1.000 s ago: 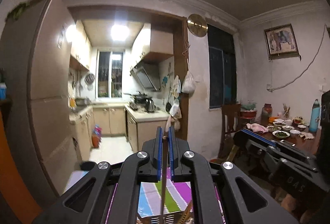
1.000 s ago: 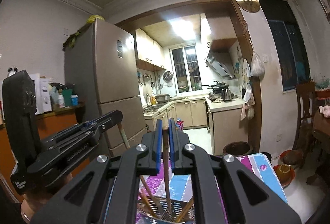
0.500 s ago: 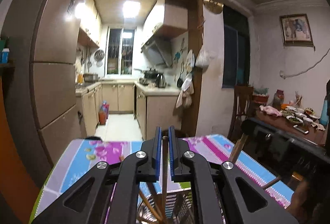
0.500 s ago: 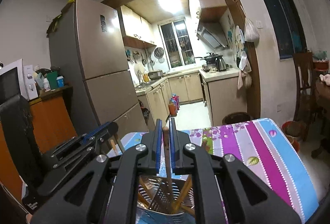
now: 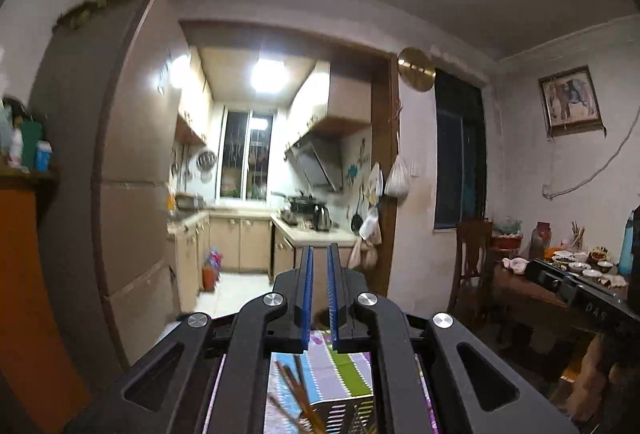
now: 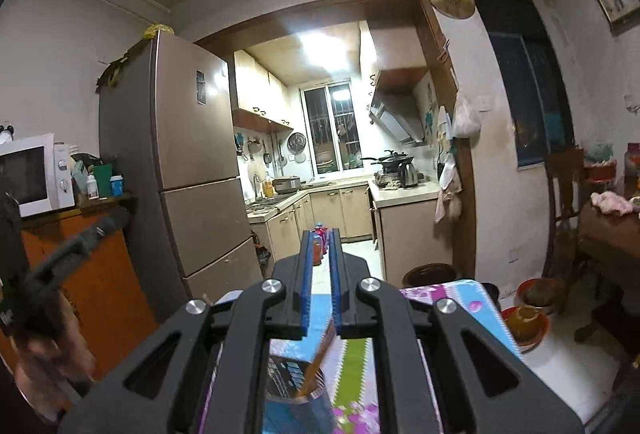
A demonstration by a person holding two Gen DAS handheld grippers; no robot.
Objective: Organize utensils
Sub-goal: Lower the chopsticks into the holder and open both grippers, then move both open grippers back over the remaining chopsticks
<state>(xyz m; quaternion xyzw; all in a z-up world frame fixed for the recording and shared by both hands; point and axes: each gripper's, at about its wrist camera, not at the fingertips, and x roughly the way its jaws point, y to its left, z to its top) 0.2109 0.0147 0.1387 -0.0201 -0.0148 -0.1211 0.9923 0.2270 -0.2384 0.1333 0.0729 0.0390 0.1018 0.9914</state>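
Left gripper parted, above chopsticks.

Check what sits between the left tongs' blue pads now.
Nothing: the left wrist view shows a bare gap in the left tongs, with the chopsticks lower, in the metal holder.

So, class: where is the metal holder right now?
In both wrist views the holder sits low at bottom centre, under the open grippers, on the striped tablecloth, with chopsticks standing in it.
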